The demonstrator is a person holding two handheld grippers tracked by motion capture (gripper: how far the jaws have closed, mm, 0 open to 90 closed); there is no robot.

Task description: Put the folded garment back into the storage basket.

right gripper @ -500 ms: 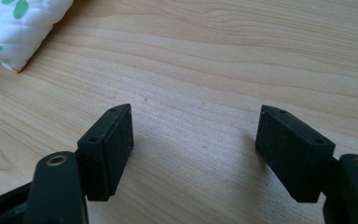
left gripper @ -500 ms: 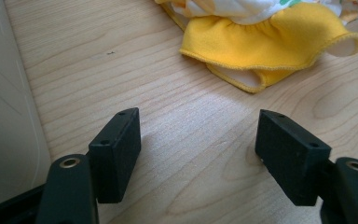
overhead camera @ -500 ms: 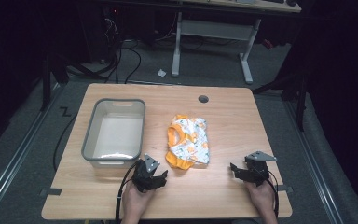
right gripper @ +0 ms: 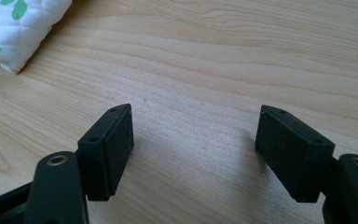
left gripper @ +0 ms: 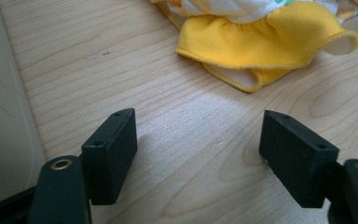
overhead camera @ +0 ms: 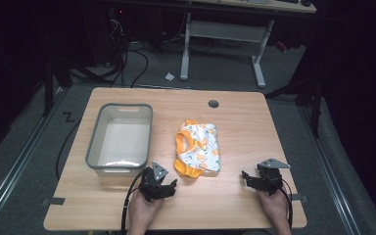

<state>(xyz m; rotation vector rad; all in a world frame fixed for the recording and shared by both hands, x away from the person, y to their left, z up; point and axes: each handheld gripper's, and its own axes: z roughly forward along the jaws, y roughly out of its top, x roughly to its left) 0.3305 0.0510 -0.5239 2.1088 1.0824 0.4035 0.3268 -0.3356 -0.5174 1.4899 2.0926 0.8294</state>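
Note:
A folded cloth item (overhead camera: 198, 148), white with an orange-and-green print and a yellow-orange ruffled edge (left gripper: 265, 44), lies in the middle of the wooden table (overhead camera: 235, 122). My left gripper (overhead camera: 166, 188) rests low on the table just below and left of it, jaws wide open over bare wood (left gripper: 198, 140). My right gripper (overhead camera: 248, 180) sits near the front right, also open with nothing between its fingers (right gripper: 193, 140). A corner of the cloth (right gripper: 18, 32) shows at the upper left of the right gripper view.
A grey plastic bin (overhead camera: 120, 138) stands on the left half of the table; its pale wall (left gripper: 0, 116) is close to my left gripper. A round cable hole (overhead camera: 213, 104) lies near the far edge. Another desk's legs (overhead camera: 223, 44) and cables stand beyond.

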